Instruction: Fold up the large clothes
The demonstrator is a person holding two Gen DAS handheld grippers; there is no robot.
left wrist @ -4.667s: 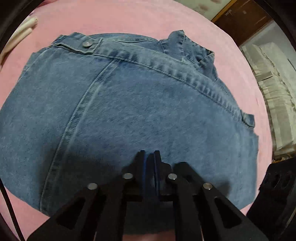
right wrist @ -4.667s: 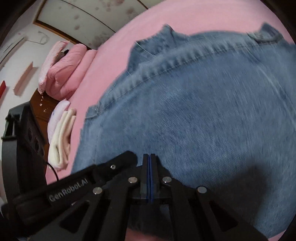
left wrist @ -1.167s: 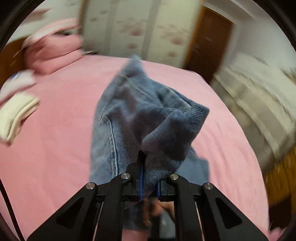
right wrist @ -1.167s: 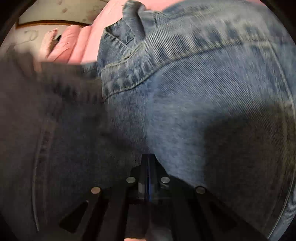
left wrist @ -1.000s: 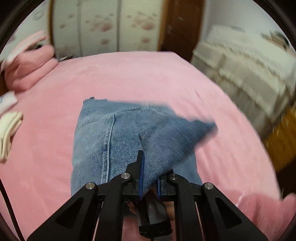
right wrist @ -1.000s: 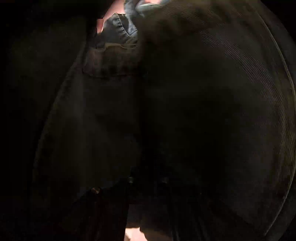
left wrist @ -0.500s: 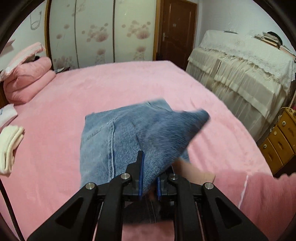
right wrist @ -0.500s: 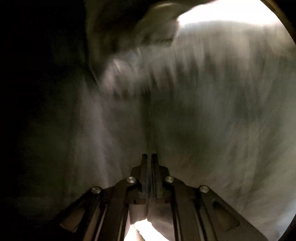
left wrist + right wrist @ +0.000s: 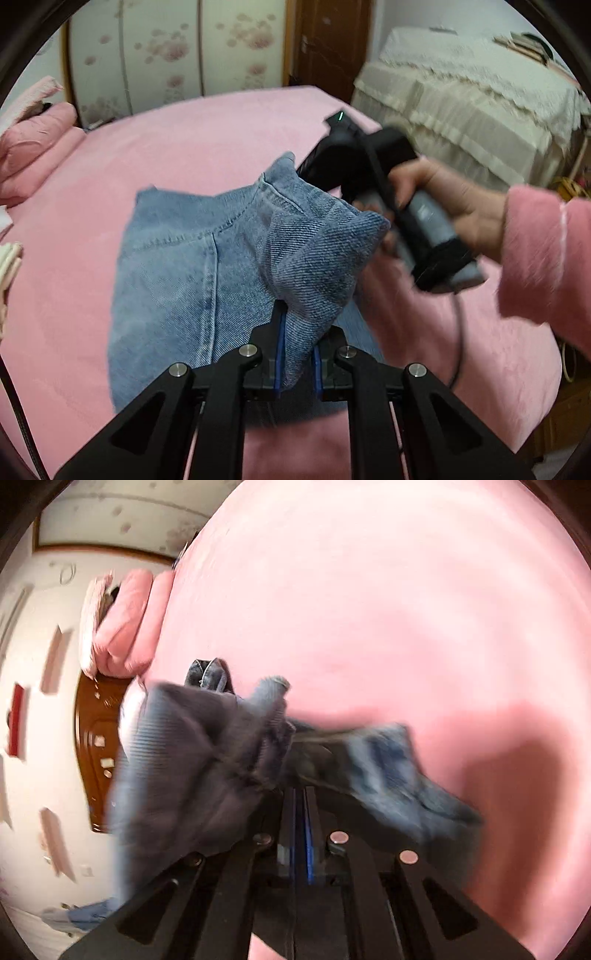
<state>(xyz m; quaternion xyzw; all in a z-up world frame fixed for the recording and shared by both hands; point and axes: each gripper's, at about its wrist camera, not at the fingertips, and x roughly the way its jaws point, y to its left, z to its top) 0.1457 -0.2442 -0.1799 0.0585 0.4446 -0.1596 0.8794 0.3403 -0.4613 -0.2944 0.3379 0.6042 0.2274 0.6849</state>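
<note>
Our left gripper [image 9: 295, 354] clamps a fold of the denim jacket [image 9: 192, 266], which lies on the pink bed [image 9: 184, 140]. Our right gripper [image 9: 300, 812] is closed and empty, denim just ahead.

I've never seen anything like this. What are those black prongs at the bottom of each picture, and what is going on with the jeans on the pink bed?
There is no robot here. A person holds a hand-held claw in each hand, and each claw carries a wide-angle camera looking out along its two fingers, so the black prongs are the claw itself.

One picture comes from the left claw. It is shut on a raised fold of a blue denim garment, whose remainder lies flat on the pink bedspread. In that view you also see the person's right hand, in a fluffy pink sleeve, gripping the other tool.

The other picture comes from the right claw. It is blurred; the fingers look closed, with denim draped just ahead of them, but nothing visibly between them.
</note>
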